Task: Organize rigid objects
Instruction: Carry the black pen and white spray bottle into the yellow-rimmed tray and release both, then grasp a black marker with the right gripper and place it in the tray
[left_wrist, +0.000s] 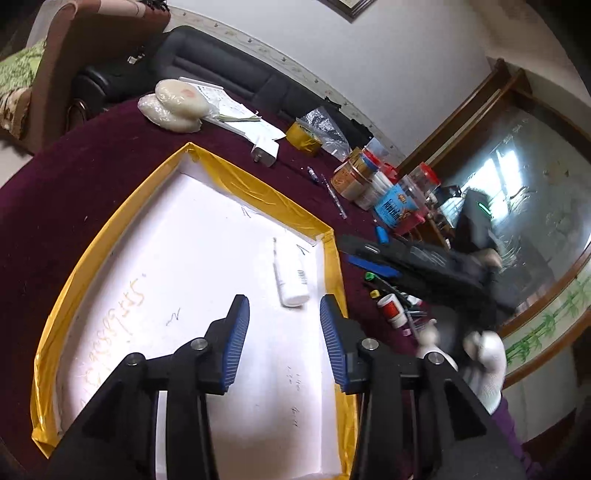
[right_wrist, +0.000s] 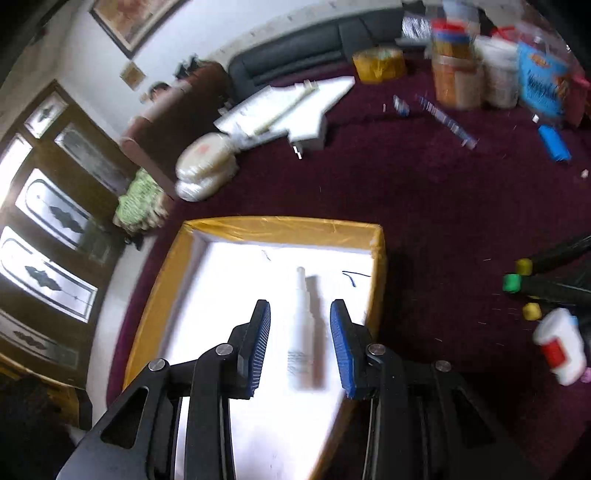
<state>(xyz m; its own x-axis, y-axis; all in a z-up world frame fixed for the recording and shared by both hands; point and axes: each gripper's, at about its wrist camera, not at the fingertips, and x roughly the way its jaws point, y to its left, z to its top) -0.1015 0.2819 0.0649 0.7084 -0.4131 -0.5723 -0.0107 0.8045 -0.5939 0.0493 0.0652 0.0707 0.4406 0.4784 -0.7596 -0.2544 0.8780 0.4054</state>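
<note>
Hovering over the yellow-taped tray (right_wrist: 280, 226), right gripper (right_wrist: 300, 345) fingers wide, empty, straddling white spray bottle (right_wrist: 303, 332) lying lower centre. Left gripper (left_wrist: 284, 341) also wide, empty. Risk: round bottle could roll if pinched off-centre.

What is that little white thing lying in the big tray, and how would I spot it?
Find the shallow white tray with the yellow-taped rim on the dark red tablecloth. Lying flat near its far right corner is a slim white bottle with a thin nozzle and a barcode label. It is the only item in the tray.
</note>
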